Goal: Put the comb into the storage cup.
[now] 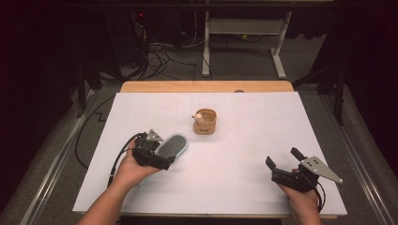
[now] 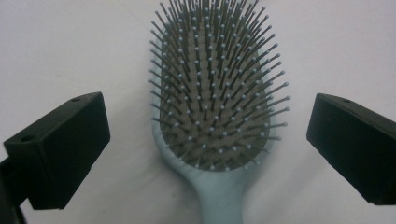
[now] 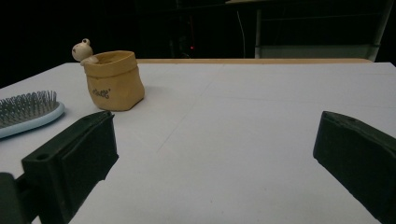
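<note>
Left gripper (image 1: 162, 157) hangs over the hairbrush (image 2: 212, 107), jaws wide apart either side of its head, gripping nothing – prob lining up for a grab. Brush lies bristles-up on the table (image 1: 244, 178), near the pot (image 1: 205, 122). Right gripper (image 1: 284, 158) rests well apart, also open & empty.

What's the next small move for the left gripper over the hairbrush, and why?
Probably ease the left gripper down and back toward the handle, then close. Its jaws stand wide open on either side of the hairbrush, which lies bristles up on the table, ungripped; the narrow handle at the bottom edge looks easier to pinch.
</note>
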`<state>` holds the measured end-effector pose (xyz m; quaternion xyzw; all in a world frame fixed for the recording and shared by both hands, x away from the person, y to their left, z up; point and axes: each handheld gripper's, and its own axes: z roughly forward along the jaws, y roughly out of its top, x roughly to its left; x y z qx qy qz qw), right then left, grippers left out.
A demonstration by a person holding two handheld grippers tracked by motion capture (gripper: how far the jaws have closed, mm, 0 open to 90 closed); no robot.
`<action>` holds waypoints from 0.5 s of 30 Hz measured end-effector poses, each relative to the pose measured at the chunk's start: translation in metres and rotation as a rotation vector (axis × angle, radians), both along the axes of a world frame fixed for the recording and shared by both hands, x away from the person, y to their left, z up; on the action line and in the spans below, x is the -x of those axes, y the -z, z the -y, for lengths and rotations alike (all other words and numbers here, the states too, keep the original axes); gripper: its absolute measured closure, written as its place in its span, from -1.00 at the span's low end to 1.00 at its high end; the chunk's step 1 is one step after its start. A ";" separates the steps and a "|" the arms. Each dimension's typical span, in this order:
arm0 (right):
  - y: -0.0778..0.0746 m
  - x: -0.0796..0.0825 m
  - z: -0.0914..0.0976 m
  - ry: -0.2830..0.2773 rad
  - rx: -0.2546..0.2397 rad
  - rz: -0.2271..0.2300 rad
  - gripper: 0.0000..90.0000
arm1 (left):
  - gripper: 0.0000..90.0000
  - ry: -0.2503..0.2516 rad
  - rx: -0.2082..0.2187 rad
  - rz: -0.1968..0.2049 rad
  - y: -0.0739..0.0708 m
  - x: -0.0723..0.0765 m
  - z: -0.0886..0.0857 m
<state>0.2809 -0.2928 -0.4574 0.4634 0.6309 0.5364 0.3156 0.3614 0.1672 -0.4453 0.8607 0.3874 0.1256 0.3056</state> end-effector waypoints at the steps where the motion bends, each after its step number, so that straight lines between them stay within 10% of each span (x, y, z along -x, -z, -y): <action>1: 0.000 0.000 0.000 0.000 0.000 0.000 -0.99 | -1.00 0.002 -0.003 -0.003 0.000 -0.001 0.002; 15: -0.001 0.001 0.001 0.002 -0.006 0.005 -0.99 | -0.95 0.013 -0.087 -0.069 0.001 -0.018 0.023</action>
